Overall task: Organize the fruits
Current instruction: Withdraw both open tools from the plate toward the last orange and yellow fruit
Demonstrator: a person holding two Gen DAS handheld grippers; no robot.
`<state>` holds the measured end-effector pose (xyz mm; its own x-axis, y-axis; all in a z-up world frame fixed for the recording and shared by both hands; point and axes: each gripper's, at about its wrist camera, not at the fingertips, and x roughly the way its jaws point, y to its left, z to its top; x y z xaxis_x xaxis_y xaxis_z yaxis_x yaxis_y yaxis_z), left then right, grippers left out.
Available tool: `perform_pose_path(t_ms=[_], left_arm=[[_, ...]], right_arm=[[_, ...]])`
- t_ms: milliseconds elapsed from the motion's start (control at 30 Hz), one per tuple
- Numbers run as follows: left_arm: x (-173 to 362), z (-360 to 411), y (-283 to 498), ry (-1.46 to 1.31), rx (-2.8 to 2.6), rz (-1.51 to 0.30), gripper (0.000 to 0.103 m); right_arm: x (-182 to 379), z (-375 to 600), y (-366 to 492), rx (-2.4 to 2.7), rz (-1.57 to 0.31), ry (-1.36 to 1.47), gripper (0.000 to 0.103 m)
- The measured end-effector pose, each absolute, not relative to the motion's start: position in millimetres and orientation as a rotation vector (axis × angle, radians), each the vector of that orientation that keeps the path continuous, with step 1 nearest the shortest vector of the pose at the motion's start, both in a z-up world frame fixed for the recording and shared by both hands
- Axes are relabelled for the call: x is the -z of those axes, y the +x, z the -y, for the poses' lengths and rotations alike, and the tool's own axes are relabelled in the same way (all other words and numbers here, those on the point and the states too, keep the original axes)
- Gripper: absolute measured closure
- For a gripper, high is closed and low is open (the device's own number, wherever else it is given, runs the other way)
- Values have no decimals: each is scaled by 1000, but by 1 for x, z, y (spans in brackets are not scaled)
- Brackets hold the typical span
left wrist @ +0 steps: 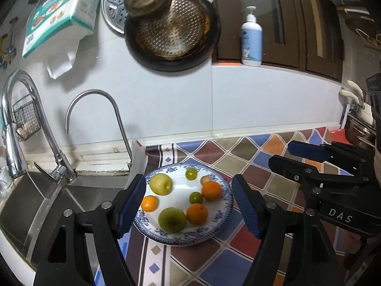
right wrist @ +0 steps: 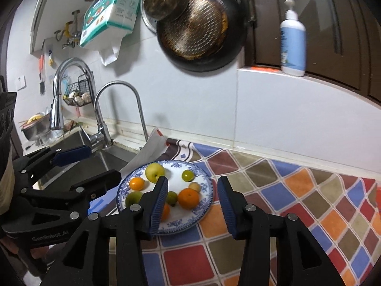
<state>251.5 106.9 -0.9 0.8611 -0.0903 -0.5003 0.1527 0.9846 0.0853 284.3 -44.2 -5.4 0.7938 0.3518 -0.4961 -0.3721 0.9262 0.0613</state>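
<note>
A blue-and-white plate (left wrist: 223,217) sits on the patchwork mat beside the sink. It holds a yellow-green apple (left wrist: 161,184), a green apple (left wrist: 172,219), three oranges (left wrist: 211,190) and a few small green and pale fruits (left wrist: 191,174). My left gripper (left wrist: 189,178) hovers above the plate's near side, open, its blue pads framing the plate with nothing held. My right gripper (right wrist: 192,181) also hangs open and empty over the plate (right wrist: 176,166), slightly to its right. Each gripper shows in the other's view: the right gripper (left wrist: 283,155), the left gripper (right wrist: 104,162).
A steel sink (left wrist: 28,205) with two curved faucets (left wrist: 100,109) lies left of the plate. A dark pan (left wrist: 171,31) and a paper-towel pack (left wrist: 59,12) hang on the wall. A pump bottle (left wrist: 251,38) stands on the ledge. The colourful mat (right wrist: 297,190) stretches right.
</note>
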Motion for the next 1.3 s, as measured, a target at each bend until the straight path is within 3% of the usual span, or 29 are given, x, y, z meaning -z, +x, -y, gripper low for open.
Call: perform_pose_path(t_ms=[133,500,1300], left_arm=[[-4,-96,239,125,134,-505,20],[-6,-60,214,108,141,-477,7],[16,44,217,244,297,-423,7]], right_arm=[[0,60,270,-349,-515,-30,48],[-5,103,235,-259,-513,-5,38],[14,199,219,-110,-557,-102,38]])
